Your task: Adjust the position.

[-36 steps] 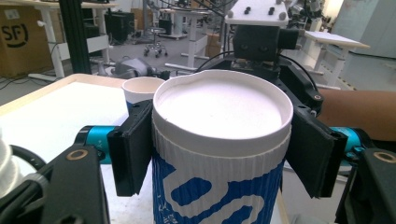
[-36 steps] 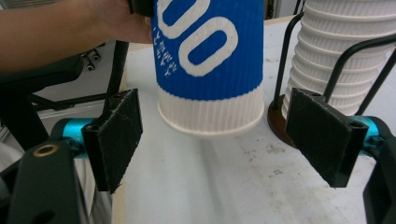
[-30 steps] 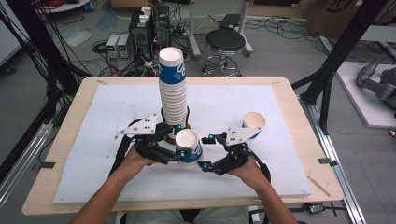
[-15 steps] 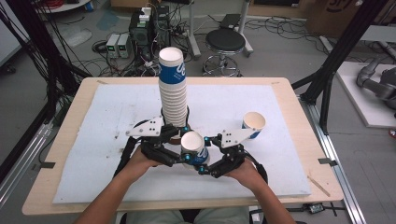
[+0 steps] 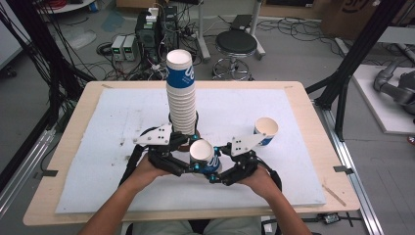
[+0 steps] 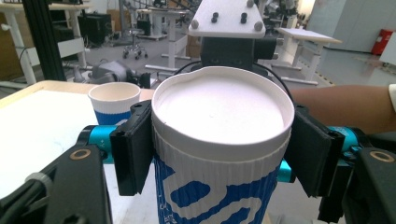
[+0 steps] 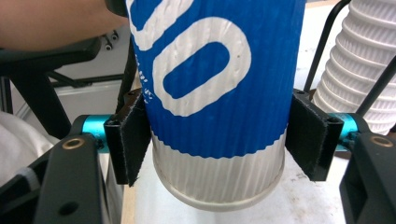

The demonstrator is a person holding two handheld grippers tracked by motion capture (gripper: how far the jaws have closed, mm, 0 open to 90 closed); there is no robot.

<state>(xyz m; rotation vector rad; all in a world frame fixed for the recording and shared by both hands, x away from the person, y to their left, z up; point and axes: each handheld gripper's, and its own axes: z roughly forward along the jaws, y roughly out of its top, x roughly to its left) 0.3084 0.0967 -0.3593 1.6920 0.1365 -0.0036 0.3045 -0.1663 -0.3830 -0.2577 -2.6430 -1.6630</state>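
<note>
A person sits at the near edge of a wooden bench [image 5: 303, 105] covered by a white mat [image 5: 122, 122], with a two-jaw gripper in each hand. Both forearms come in from the near edge and meet around one blue-and-white paper cup [image 5: 201, 155], which is held upright just above the mat, near the middle of the near half.

The left gripper [image 5: 188, 168] clamps the cup near its top. In the left gripper view, its black pads [image 6: 133, 149] press on both sides of the ribbed wall just under the rim of the cup [image 6: 219, 154], whose inside is white.

The right gripper [image 5: 215, 174] has just been closing its jaws, with the same cup between them. In the right gripper view, its pads [image 7: 128, 140] meet the cup [image 7: 210, 93] lower down, where the blue print gives way to the white base, and the cup's bottom edge hangs clear of the mat.

Just behind the held cup, toward the centre of the bench, a tall stack of cups [image 5: 180, 93] stands upright in a black wire holder [image 5: 195, 120]. In the right gripper view the stack [image 7: 359, 60] is at the right, close beside the held cup.

A second single cup [image 5: 265, 131] stands upright and open on the mat, toward the right edge and apart from the hands. The left gripper view shows it [image 6: 114, 103] beyond the left pad.
</note>
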